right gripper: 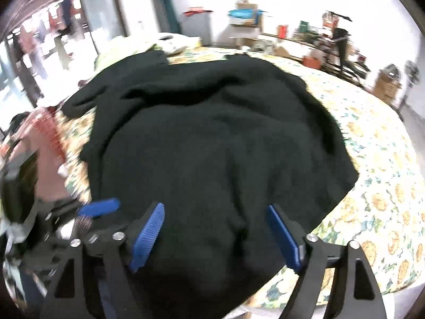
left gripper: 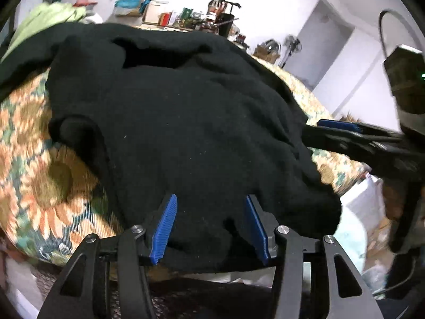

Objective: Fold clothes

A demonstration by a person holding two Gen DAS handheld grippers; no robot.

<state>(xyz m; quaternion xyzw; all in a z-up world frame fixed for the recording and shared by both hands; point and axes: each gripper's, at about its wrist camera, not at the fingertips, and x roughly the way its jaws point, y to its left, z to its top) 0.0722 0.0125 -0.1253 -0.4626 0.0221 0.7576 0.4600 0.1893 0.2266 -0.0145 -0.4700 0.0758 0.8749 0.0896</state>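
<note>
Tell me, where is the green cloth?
In the left wrist view, the green cloth is at the top left, behind the black garment on the floral bed.

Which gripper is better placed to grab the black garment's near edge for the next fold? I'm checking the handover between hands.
Probably left. The left gripper stands open right over the black garment's near hem. The right gripper is open too, above the cloth's middle.

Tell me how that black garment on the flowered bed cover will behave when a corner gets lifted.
The black garment looks floppy: it lies in soft bumps and creases, so a lifted corner would probably sag and drag the rest. Its thick, fuzzy knit suggests some weight. The matte texture should grip well against the ribbed blue pads, so slipping seems unlikely.
</note>
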